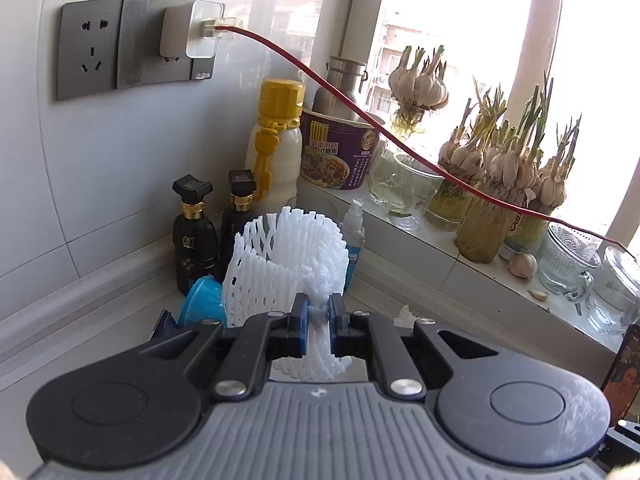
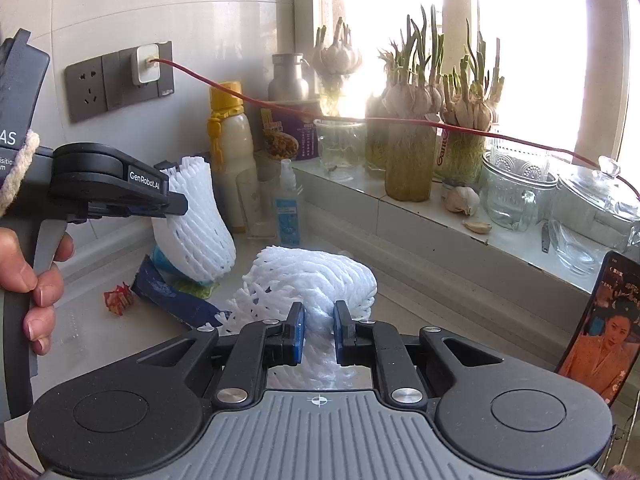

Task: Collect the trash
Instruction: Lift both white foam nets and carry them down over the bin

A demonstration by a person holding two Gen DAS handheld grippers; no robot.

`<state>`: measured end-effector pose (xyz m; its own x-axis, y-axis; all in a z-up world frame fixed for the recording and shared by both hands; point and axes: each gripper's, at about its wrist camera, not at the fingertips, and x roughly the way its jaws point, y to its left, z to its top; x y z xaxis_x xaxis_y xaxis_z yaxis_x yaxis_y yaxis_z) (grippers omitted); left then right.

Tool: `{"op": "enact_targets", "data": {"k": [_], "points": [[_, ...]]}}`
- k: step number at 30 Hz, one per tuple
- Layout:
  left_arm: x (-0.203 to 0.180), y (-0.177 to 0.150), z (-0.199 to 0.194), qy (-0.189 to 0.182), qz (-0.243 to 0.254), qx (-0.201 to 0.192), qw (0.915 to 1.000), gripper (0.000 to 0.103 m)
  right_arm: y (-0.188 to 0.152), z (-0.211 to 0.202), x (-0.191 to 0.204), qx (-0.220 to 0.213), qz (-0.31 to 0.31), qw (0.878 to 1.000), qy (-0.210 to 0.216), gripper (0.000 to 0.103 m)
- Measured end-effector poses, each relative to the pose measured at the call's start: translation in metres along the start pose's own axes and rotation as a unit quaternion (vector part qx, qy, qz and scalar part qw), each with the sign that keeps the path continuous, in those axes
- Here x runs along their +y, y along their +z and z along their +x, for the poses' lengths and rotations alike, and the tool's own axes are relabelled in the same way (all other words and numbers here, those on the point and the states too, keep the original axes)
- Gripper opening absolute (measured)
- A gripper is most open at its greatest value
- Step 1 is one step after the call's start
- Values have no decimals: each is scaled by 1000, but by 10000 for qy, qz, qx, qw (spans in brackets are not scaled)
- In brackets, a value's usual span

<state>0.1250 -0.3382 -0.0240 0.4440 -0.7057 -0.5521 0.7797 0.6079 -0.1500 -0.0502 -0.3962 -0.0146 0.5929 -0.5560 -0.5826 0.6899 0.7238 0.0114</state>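
Note:
My left gripper (image 1: 319,314) is shut on a white foam fruit net (image 1: 286,260) and holds it above the counter. The right wrist view shows the same net (image 2: 196,220) hanging from the left gripper (image 2: 176,205), with a hand (image 2: 38,276) on the handle. My right gripper (image 2: 319,318) is shut on a second white foam net (image 2: 316,276), bunched between its blue pads. A dark blue wrapper (image 2: 172,294), a small red wrapper (image 2: 119,299) and a blue cup-shaped piece (image 1: 202,304) lie on the counter under the first net.
Two dark bottles (image 1: 196,236), a yellow-capped bottle (image 1: 276,144), a noodle cup (image 1: 340,152) and a spray bottle (image 2: 288,204) crowd the corner. Jars of sprouting garlic (image 2: 412,148) and glassware (image 2: 516,196) line the sill. A red cable (image 2: 360,118) spans the scene. A phone (image 2: 600,320) leans right.

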Motion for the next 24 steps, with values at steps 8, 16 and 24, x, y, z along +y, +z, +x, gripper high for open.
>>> {"op": "enact_targets", "data": {"k": [8,16,24], "points": [[14,-2,-28,73,-100,-93,9999,9,4,-18,13,-156,-119,9998,106,13],[39,-12,-64,128,-202,-131,9996,9,0,-34,29,-154,-230,9993,261,13],[67,-21,-103,118,-371,-172,9991,9,-6,-48,41,-214,-302,9988,332,13]]}}
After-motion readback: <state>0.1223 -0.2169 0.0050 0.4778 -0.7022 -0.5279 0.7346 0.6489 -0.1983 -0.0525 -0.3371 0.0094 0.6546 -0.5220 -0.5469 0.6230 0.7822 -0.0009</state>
